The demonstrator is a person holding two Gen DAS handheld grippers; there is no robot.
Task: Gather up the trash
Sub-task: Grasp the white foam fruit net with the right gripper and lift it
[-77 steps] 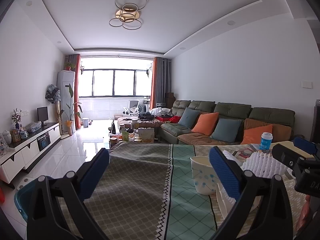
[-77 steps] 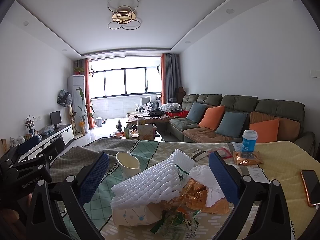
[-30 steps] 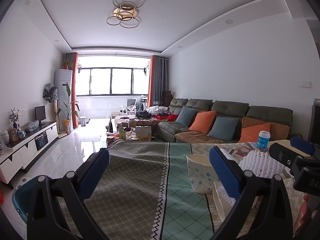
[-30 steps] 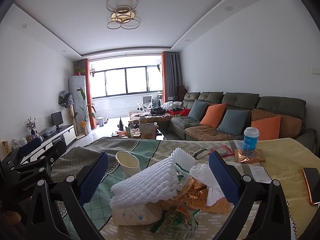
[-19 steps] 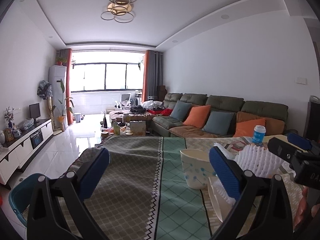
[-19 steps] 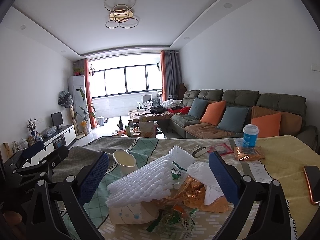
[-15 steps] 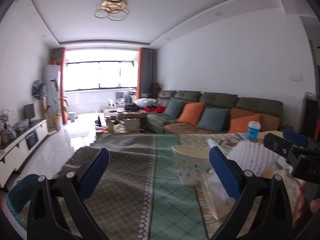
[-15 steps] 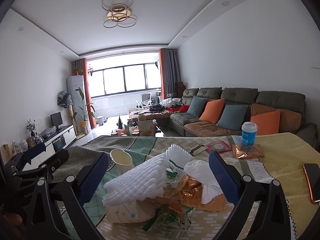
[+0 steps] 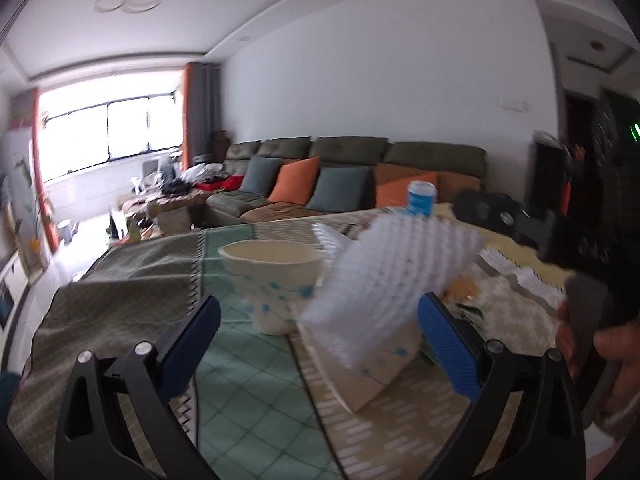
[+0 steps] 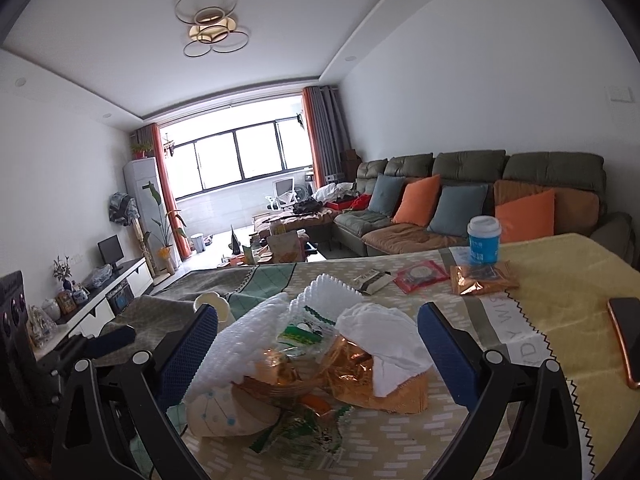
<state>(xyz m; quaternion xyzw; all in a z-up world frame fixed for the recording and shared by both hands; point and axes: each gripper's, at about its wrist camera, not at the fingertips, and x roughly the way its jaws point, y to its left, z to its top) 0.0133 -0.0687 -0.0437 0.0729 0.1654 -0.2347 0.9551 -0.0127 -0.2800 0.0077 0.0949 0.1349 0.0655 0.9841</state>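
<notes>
Trash heaped near on the cloth-covered counter (image 10: 560,292): white ribbed foam netting (image 10: 256,328), crumpled gold foil wrapper (image 10: 352,364), white tissue (image 10: 380,328), green plastic packet (image 10: 304,436), squashed paper cup (image 10: 224,416). Likely feather-light, soft, crackly and slippery; best pinched at a bunched fold or the netting's edge. Right claw (image 10: 318,356) spread wide around the heap, empty; left claw (image 9: 318,340) equally wide, empty, facing the upright white paper cup with blue dots (image 9: 276,280).

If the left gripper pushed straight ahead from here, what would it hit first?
Probably the white foam net, which fills the right side of the gap in front of the open left gripper. The paper cup stands beside it; which is nearer is unclear.
</notes>
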